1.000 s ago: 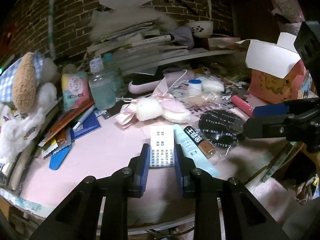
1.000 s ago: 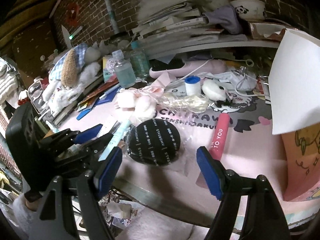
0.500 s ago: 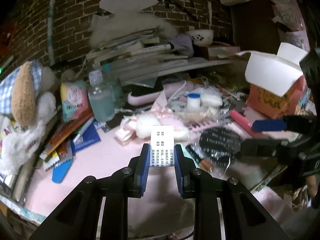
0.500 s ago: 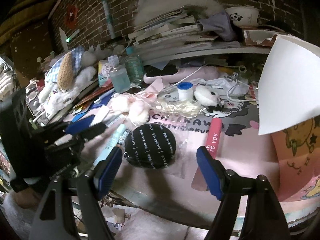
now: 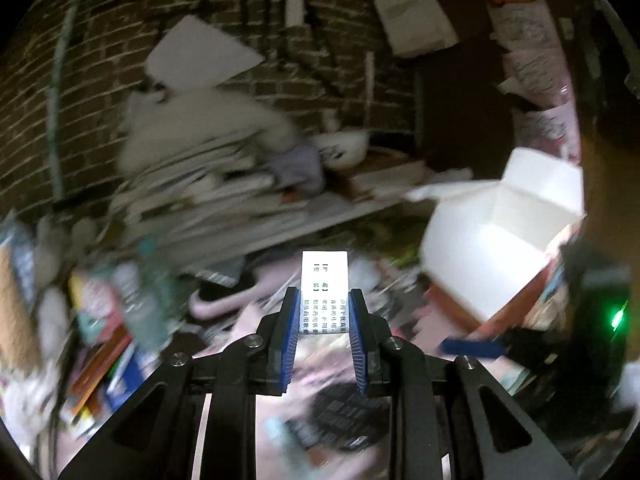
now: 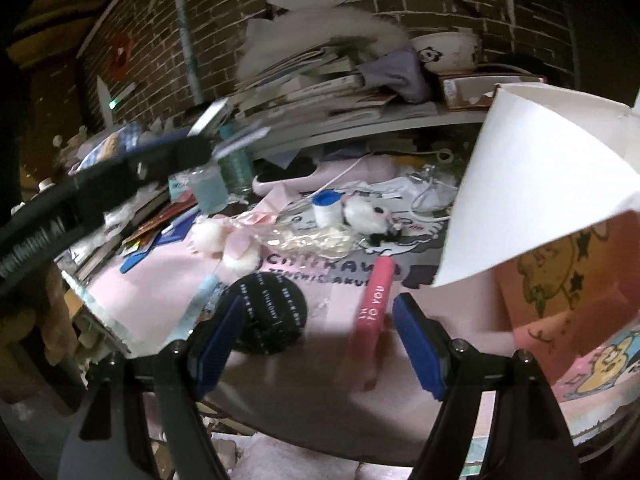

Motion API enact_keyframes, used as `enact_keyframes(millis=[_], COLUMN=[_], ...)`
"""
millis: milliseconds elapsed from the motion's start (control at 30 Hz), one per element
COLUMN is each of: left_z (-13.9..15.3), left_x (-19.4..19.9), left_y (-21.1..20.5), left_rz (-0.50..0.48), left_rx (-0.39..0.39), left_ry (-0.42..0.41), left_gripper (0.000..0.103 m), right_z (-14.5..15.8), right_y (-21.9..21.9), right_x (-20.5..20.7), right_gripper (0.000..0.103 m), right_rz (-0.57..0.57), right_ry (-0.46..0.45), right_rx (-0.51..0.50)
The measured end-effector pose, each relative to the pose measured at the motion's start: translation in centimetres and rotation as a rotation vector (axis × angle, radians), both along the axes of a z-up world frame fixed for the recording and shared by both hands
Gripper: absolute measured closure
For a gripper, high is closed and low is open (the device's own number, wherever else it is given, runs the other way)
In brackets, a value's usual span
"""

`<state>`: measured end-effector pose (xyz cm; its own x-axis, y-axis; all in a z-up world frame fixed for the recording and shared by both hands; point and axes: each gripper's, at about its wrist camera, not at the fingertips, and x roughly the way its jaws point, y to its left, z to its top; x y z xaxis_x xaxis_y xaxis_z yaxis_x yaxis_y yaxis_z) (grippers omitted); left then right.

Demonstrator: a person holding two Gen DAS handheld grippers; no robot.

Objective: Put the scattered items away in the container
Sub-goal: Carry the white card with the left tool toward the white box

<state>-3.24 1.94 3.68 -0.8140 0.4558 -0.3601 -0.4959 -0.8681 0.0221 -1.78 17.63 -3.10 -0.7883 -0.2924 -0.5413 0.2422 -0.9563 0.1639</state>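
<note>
My left gripper [image 5: 324, 320] is shut on a small white box with black printed text [image 5: 324, 280], held high above the pink desk. The open pink carton with white flaps [image 5: 496, 248] stands ahead to the right in the left wrist view. My right gripper [image 6: 320, 340] is open, low over the desk's front edge. Between its fingers lie a black round pouch [image 6: 272, 312] and a red tube [image 6: 376, 300]. The carton [image 6: 560, 280] fills the right side of the right wrist view. The left gripper [image 6: 200, 136] shows blurred at upper left there.
A pale blue tube [image 6: 200, 300], a pink plush bow [image 6: 224, 240], a blue-capped jar [image 6: 325, 208], a white plush toy [image 6: 368, 216] and a clear bottle [image 6: 206, 188] lie on the desk. Stacked books [image 6: 320, 84] and a panda bowl [image 6: 444, 52] fill a shelf behind. The brick wall is at the back.
My left gripper has lifted the white box off the desk and swung right toward the open carton. The right gripper stayed open and shifted a little closer to the pouch and red tube.
</note>
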Motion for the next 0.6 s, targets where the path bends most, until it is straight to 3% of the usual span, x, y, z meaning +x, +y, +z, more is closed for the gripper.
enact_keyframes(millis=[367,600], left_z=[4.4,5.9], left_x=[-1.8,-2.8], left_y=[6.8,11.6], left_rz=[-0.271,-0.425], left_rx=[0.019,-0.021], left_ry=[0.001,-0.063], left_gripper=[0.085,0.085], right_z=[0.3,0.3], right_y=[1.8,1.9], right_x=[0.6,0.8], right_gripper=[0.029,0.029], right_rz=[-0.051,-0.049], right_ry=[0.034,0.048], right_rx=[-0.017,-0.027])
